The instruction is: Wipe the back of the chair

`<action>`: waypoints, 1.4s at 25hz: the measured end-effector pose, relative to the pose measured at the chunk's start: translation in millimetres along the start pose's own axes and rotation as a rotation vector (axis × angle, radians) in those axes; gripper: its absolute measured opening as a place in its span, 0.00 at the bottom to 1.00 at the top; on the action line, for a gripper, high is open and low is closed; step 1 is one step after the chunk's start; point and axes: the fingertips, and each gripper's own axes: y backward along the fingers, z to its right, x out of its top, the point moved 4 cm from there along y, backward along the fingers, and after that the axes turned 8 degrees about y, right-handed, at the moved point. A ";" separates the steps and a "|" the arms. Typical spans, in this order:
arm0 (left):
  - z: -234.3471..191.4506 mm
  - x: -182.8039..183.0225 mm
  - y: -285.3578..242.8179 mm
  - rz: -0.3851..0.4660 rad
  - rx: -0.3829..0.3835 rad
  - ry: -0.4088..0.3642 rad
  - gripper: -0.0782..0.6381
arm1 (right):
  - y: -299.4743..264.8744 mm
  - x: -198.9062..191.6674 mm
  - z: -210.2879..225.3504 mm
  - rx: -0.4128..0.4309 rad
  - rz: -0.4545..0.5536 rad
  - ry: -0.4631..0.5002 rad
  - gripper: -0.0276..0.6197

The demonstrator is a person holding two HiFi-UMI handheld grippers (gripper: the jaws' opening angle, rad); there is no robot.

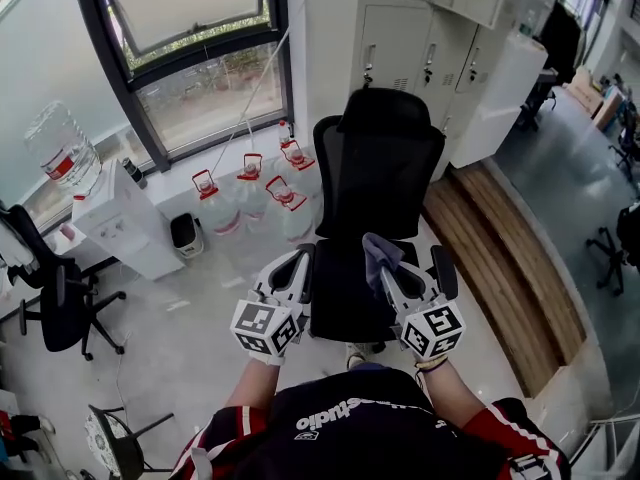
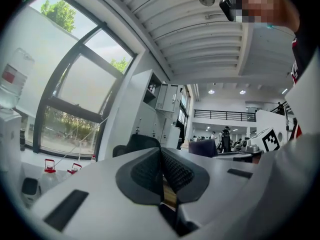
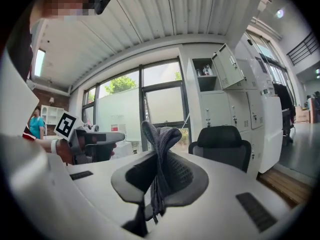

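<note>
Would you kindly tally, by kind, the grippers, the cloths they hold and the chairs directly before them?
Grippers: 2, the left gripper and the right gripper
Cloths: 1, the cloth in the right gripper's jaws
Chairs: 1, the black chair
Total: 4

Likely office: lockers [image 1: 425, 63], water cooler [image 1: 118, 226].

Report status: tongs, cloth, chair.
Left tongs shut, empty. Right tongs shut on grey cloth. Black chair just ahead, cloth off its back. Nothing between.
</note>
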 end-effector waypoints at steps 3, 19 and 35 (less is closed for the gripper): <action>17.2 -5.4 4.6 -0.007 -0.027 0.004 0.14 | 22.2 1.1 3.3 -0.035 0.000 0.001 0.13; 147.0 -53.1 57.9 -0.024 0.003 0.009 0.14 | 163.6 -15.2 6.8 -0.004 0.023 -0.023 0.13; 315.5 -95.7 138.4 0.013 0.007 -0.057 0.14 | 373.0 -41.8 3.5 -0.058 0.075 -0.015 0.13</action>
